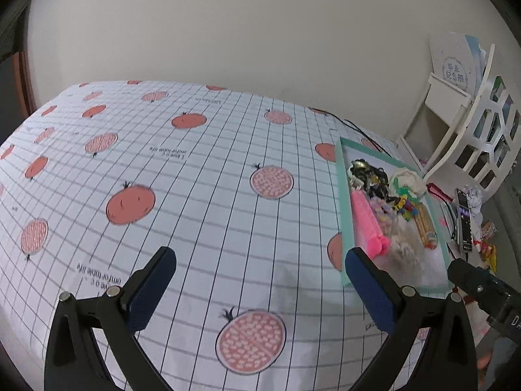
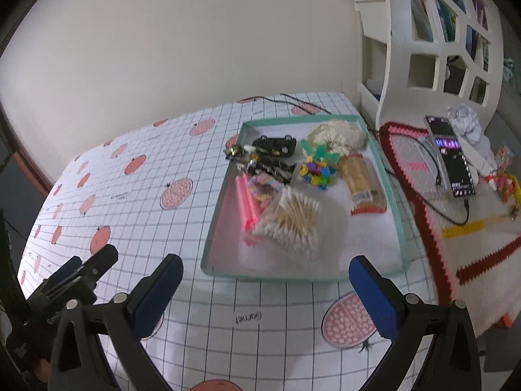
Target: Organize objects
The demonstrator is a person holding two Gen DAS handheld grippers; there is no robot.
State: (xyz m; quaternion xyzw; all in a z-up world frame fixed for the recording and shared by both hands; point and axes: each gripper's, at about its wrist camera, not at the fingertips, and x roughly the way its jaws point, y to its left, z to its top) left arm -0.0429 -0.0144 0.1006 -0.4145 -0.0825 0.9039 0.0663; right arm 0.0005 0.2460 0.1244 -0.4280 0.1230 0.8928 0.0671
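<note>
A teal-rimmed tray (image 2: 394, 202) sits on the pomegranate-print tablecloth and holds a bag of cotton swabs (image 2: 293, 224), a pink clip (image 2: 246, 200), a black toy car (image 2: 276, 145), a pile of colourful pins (image 2: 317, 171), a box of toothpicks (image 2: 361, 179) and a cream fluffy ball (image 2: 338, 133). My right gripper (image 2: 265, 293) is open and empty, just short of the tray's near rim. My left gripper (image 1: 260, 280) is open and empty over bare cloth, left of the tray (image 1: 343, 195). The right gripper (image 1: 478, 283) shows at the right edge of the left wrist view.
A white lattice shelf (image 2: 433, 42) stands against the wall at the right. Beside the tray lies a crocheted mat (image 2: 456, 244) with a phone (image 2: 451, 156), a cable, crumpled paper (image 2: 465, 123) and small toys. A black cable (image 2: 293, 99) runs behind the tray.
</note>
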